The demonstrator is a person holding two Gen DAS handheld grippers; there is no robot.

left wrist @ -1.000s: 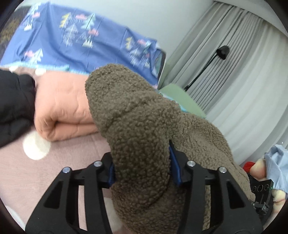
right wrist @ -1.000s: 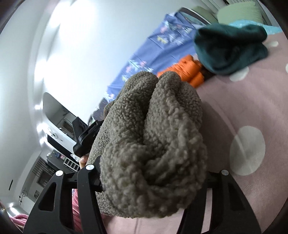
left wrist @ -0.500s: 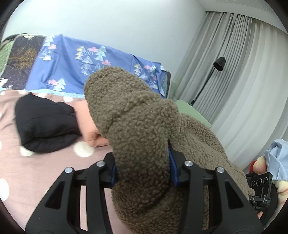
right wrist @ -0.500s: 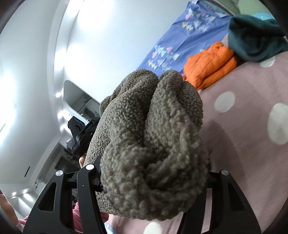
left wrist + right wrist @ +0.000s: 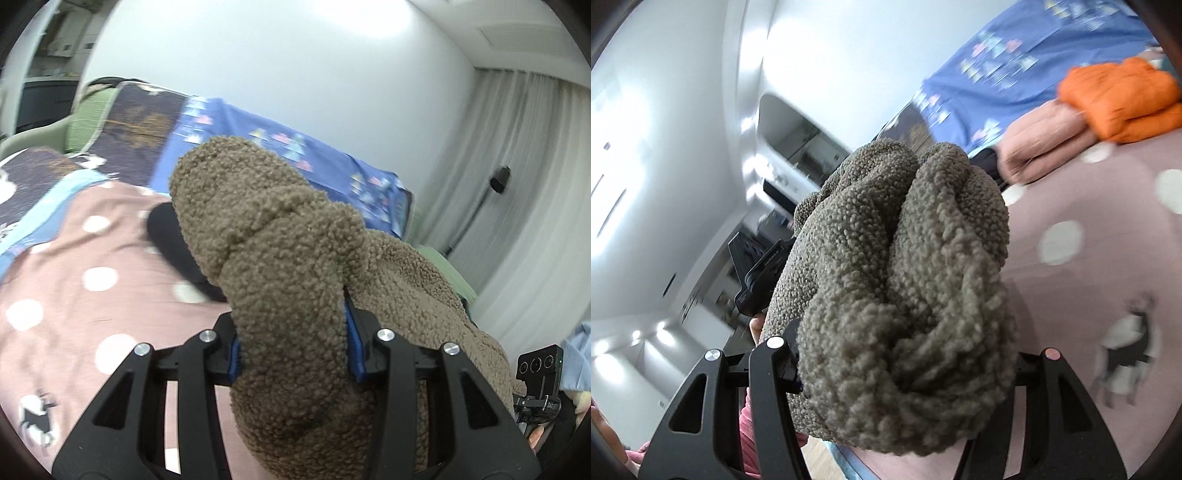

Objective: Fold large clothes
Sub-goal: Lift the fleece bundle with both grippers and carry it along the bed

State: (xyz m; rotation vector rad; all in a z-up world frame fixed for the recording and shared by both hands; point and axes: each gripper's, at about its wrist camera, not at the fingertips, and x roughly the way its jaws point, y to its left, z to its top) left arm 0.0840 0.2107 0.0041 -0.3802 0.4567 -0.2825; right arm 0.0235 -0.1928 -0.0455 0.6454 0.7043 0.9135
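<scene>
A thick olive-brown fleece garment point(image 5: 280, 266) is bunched between the blue pads of my left gripper point(image 5: 291, 350), which is shut on it and holds it above the bed. The fleece runs off to the right toward the other gripper body point(image 5: 537, 380). In the right wrist view the same fleece point(image 5: 901, 302) fills the middle, clamped in my right gripper point(image 5: 905, 373), also shut on it. The left gripper's body point(image 5: 757, 273) shows behind the fleece at left. The fingertips of both grippers are hidden by the fabric.
The bed has a pink polka-dot cover point(image 5: 74, 288) and a blue patterned sheet point(image 5: 280, 140) at the head. A black folded garment point(image 5: 166, 236), a peach folded one point(image 5: 1045, 136) and an orange one point(image 5: 1119, 99) lie on it. Curtains point(image 5: 517, 184) and a floor lamp point(image 5: 498, 181) stand at right.
Both grippers have lifted and swung with the fleece: the left view now faces more left and up, the right view has turned so the teal garment is out of frame.
</scene>
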